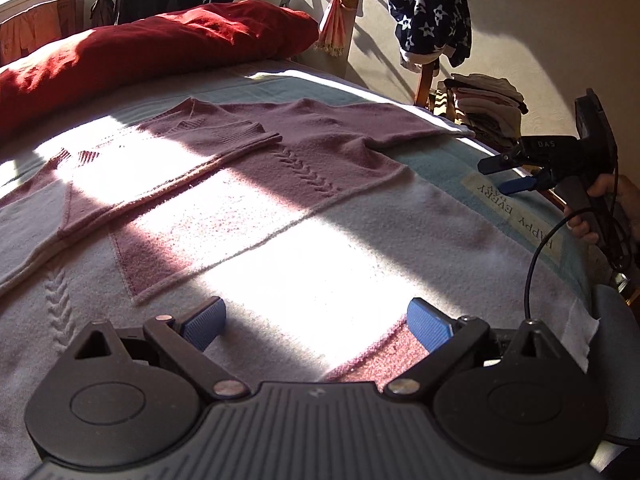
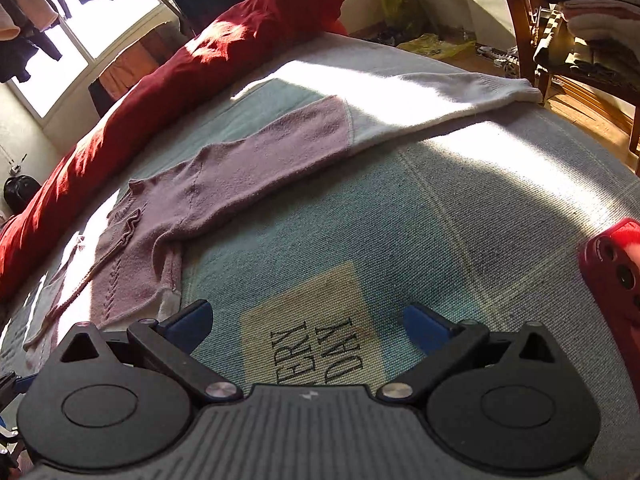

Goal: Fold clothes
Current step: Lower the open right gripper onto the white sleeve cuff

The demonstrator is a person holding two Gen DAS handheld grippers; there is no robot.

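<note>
A pink and white knitted sweater (image 1: 248, 184) lies flat on the bed, one sleeve folded across its chest. Its other sleeve (image 2: 280, 148) stretches out to the right, pink near the shoulder and white toward the cuff at the bed's edge. My left gripper (image 1: 316, 322) hovers open just above the sweater's lower part, nothing between its blue pads. My right gripper (image 2: 308, 326) is open above the bedcover's "EVERY DAY" patch (image 2: 316, 344), beside the sweater's side. The left wrist view also shows the right gripper (image 1: 508, 176) at the bed's right edge, held by a hand.
A long red pillow (image 1: 140, 56) lies along the head of the bed. A wooden chair (image 2: 532, 28) with stacked folded clothes (image 1: 484, 104) stands to the right; a star-patterned garment (image 1: 428, 12) hangs on it. A red phone (image 2: 616, 276) shows at the right edge.
</note>
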